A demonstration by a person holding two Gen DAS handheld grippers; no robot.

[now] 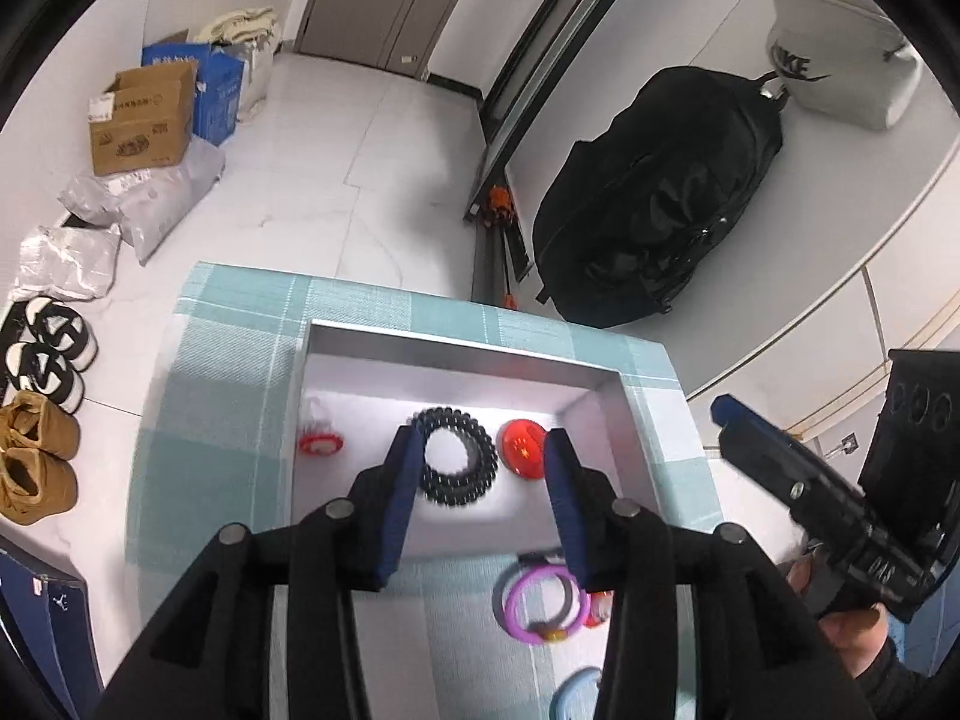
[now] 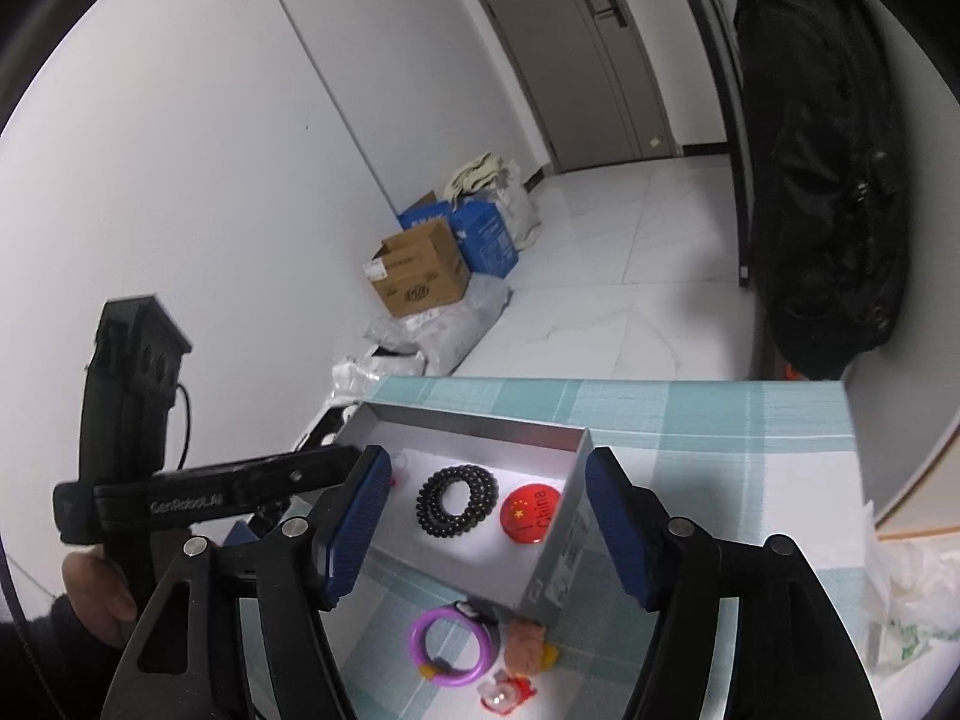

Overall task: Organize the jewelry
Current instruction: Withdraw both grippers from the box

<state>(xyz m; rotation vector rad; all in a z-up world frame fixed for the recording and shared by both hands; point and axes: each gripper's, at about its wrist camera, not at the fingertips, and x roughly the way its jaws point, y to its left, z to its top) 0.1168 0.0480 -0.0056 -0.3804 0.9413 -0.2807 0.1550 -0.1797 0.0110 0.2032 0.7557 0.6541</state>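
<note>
Judging by how things lie, the job is partly done: the open grey box (image 2: pixel 558 570) on the checked counter (image 2: pixel 720 438) already holds a black coiled hair tie (image 2: pixel 457 501) in its middle, a red China badge (image 2: pixel 531 512) just beside it toward the box's right wall, and a small red-and-clear trinket (image 1: pixel 321 441) toward its left wall. Outside the box, just in front of its near wall, lie a purple ring bracelet (image 2: pixel 449 645), a small pinkish charm (image 2: pixel 525 648) and a red-and-white charm (image 2: pixel 504 693); a pale blue piece (image 1: pixel 576 696) sits farther from the box, at the lower edge of the left view.

Both sets of tongs are apart and empty. The left tongs (image 1: pixel 480 501) hang over the box with the hair tie framed between the pads; the right tongs (image 2: pixel 480 525) hover above the box's near right corner.

The bracelet looks light, stiff and smooth, so it may skid or flip if pinched across its flat. Taking it across the band at one side, pads on the inner and outer edge, seems safest. The charms look small and soft-edged, easy to nudge away.

The box walls are upright and thin; its near wall stands between the loose pieces and the floor of the box, so anything carried must clear it. The counter's edge lies close to the box's left wall, with more open cloth beyond the right wall.
</note>
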